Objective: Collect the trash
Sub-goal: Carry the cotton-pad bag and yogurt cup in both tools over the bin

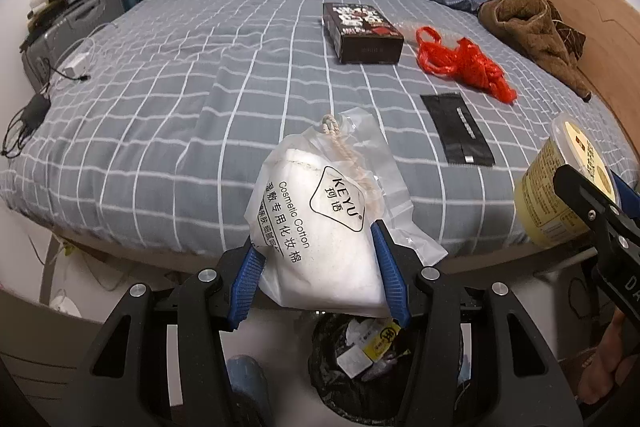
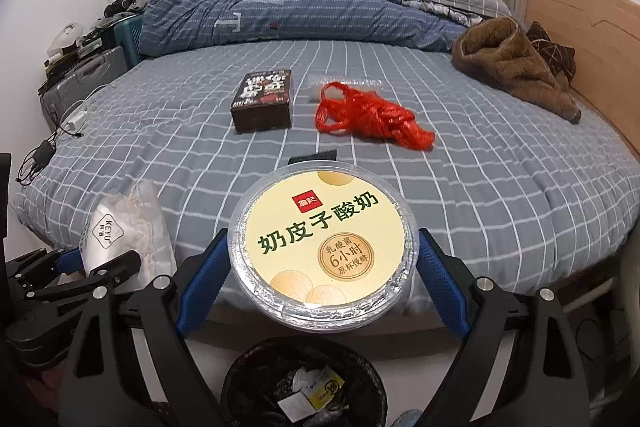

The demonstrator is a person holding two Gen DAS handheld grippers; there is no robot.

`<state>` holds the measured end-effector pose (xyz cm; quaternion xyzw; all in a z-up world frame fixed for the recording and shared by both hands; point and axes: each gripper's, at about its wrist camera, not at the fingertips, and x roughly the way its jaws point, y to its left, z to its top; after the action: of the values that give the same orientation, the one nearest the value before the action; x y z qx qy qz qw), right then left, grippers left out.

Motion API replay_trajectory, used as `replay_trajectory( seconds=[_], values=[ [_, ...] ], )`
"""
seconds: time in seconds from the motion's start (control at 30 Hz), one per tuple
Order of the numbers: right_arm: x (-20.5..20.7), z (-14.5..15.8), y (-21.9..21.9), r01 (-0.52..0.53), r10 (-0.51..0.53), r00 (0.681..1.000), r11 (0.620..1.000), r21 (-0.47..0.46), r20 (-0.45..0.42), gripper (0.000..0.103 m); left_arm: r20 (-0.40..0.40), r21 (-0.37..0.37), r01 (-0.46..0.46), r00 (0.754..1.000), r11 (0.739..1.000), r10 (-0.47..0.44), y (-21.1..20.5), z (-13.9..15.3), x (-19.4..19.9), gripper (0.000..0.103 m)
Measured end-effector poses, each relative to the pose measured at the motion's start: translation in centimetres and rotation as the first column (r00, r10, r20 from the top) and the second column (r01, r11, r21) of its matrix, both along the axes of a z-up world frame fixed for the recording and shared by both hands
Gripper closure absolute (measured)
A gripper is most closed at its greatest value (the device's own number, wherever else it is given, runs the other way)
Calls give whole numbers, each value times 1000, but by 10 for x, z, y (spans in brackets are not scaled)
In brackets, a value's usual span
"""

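The cosmetic cotton bag (image 1: 320,227) is clamped between the blue pads of the left gripper (image 1: 320,275) and hangs in the air in front of the bed edge, above the black trash bin (image 1: 320,379). The yogurt cup (image 2: 322,251), with its yellow lid facing up, is clamped between the pads of the right gripper (image 2: 320,283), also above the trash bin (image 2: 240,379), which already holds some paper and wrappers. The two grippers are side by side, near each other.

Behind them, on the grey checked bed sheet (image 1: 160,115), lie a dark box (image 1: 362,31), a red plastic bag (image 1: 464,65) just beside it, and a black flat wrapper (image 1: 458,129). A brown garment (image 1: 532,35) lies near the wooden headboard (image 1: 588,27).
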<state>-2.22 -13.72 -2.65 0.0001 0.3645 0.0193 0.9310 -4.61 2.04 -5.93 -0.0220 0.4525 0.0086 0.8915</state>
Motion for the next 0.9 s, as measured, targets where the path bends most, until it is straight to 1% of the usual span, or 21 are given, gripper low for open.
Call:
replay_trajectory(
  seconds=[0.27, 0.53, 0.7, 0.9],
  values=[
    [-24, -8, -2, 2, -1, 999, 1000, 18, -34, 18, -29, -9, 0, 1000, 1000, 0, -3, -10, -27, 51],
    [-39, -16, 0, 5, -3, 998, 1000, 27, -66, 18, -62, -8, -8, 998, 1000, 8, -3, -23, -47, 51],
    [-51, -21, 0, 3, -2, 997, 1000, 18, -81, 18, -82, -17, -23, 996, 1000, 22, 0, -29, -58, 51],
    [-69, -32, -3, 10, -10, 993, 1000, 1, -118, 18, -109, -30, -19, 994, 999, 16, -3, -36, -71, 51]
  ],
)
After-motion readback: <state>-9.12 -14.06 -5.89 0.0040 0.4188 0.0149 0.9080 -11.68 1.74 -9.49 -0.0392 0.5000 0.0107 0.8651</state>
